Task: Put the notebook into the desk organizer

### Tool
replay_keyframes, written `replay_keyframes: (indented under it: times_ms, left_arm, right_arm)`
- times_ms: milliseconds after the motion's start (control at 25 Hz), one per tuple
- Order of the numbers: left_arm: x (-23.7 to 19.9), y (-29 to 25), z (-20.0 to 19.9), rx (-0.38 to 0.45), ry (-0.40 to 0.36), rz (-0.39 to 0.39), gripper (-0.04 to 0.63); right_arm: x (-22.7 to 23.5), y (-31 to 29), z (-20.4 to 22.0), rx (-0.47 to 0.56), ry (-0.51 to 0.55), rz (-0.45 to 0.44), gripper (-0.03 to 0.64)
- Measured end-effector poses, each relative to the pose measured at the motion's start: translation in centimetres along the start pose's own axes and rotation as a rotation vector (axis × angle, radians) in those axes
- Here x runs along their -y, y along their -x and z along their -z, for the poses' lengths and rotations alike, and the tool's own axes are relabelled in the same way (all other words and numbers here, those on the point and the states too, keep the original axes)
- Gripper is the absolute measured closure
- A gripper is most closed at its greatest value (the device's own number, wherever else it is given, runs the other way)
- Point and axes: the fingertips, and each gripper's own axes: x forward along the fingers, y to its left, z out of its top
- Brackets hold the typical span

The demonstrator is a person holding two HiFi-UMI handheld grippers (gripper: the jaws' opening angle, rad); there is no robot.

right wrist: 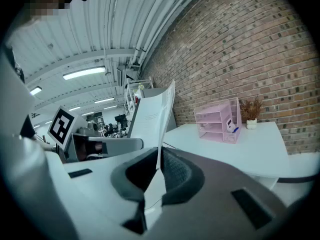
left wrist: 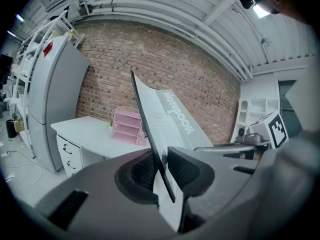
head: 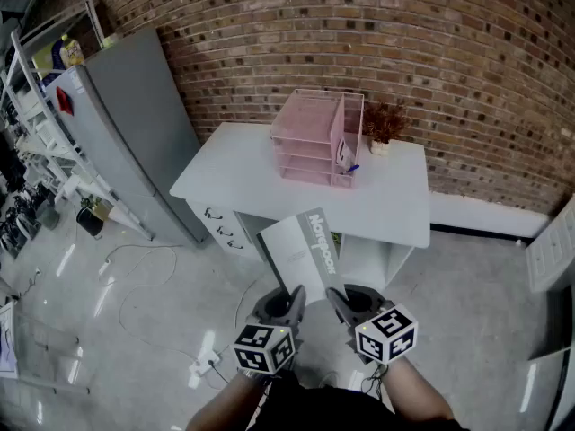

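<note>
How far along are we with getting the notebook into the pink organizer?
Done: notebook picked up, clamped by left tongs and right tongs. In hand: it hangs midair, short of the white desk. Left: reach the desk organizer and slot it in.

Notebook (head: 304,251): pale cover, grey band with white lettering. Desk organizer (head: 316,138): translucent pink. Table (head: 243,173): white top. Wall (head: 359,34) behind: red-brown brick pattern. Fridge (head: 135,133) at table's left edge: plain grey.
</note>
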Motion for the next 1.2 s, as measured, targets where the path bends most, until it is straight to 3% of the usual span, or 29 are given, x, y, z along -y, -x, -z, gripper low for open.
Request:
replay_keyframes:
  times_ms: [560,1200]
  left_arm:
    - [-2.3,0.4,-0.4,-0.004,0.020,-0.002,0.537]
    - [-10.8,-1.8,-1.1,-0.057,0.047,0.024,0.535]
  right_arm:
    - [-1.0,-2.1,-0.3,-0.008,0.008,-0.020,0.589]
    - [-0.6,-10.8,-0.5,-0.048,-0.050,0.008,0.591]
